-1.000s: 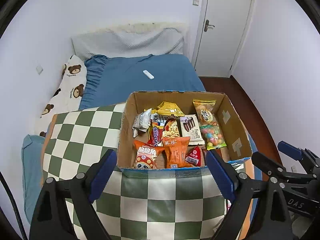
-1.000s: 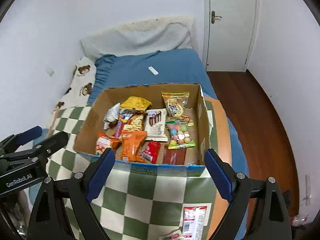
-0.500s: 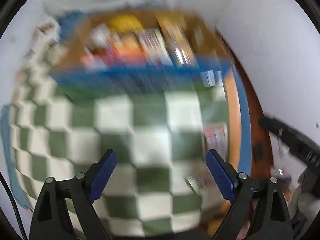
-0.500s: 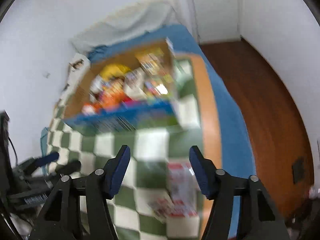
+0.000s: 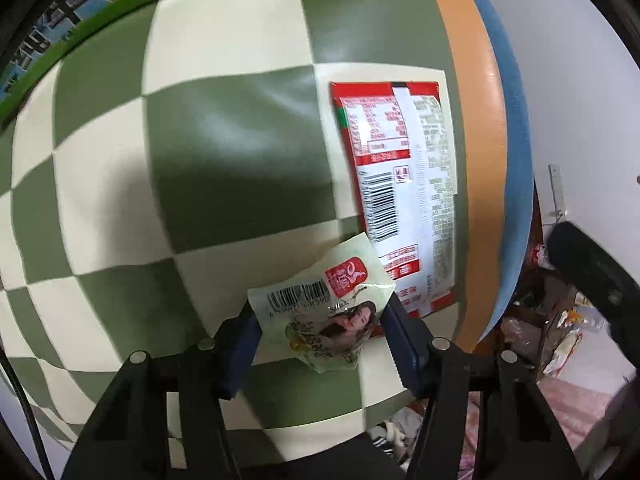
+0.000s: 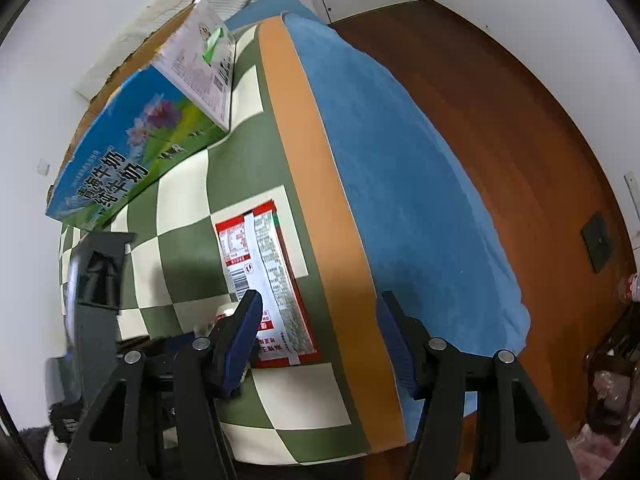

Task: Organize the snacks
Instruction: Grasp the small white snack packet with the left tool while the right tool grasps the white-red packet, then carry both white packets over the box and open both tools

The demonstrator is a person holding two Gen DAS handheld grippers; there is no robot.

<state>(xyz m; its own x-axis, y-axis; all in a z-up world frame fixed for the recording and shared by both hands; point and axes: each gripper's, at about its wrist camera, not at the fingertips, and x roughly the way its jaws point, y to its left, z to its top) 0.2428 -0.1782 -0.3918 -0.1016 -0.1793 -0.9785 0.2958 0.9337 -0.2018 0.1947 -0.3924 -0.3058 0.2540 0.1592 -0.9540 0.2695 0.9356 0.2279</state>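
Observation:
A small clear packet (image 5: 320,300) with a red label and a barcode lies on the green-and-white checked cloth (image 5: 224,140). My left gripper (image 5: 320,316) points down at it, and its closing jaws have a blue pad touching each side of the packet. A long red-and-white packet (image 5: 400,168) lies flat beside it, near the cloth's orange border. My right gripper (image 6: 320,332) hangs over the near end of that long packet (image 6: 264,272). Its jaws are narrowed with nothing pinched, and the left pad overlaps the packet's edge. The snack box (image 6: 132,152) stands behind.
The cloth's orange border (image 6: 320,200) runs along the bed's blue cover (image 6: 400,160), which drops to a wooden floor (image 6: 520,100). Bags and clutter (image 5: 560,340) lie on the floor at the bed's corner. The left gripper's dark body (image 6: 96,280) stands close to the right one.
Both grippers have dropped from a view over the open snack box to close above the cloth. Both jaws have narrowed, the left around the small packet.

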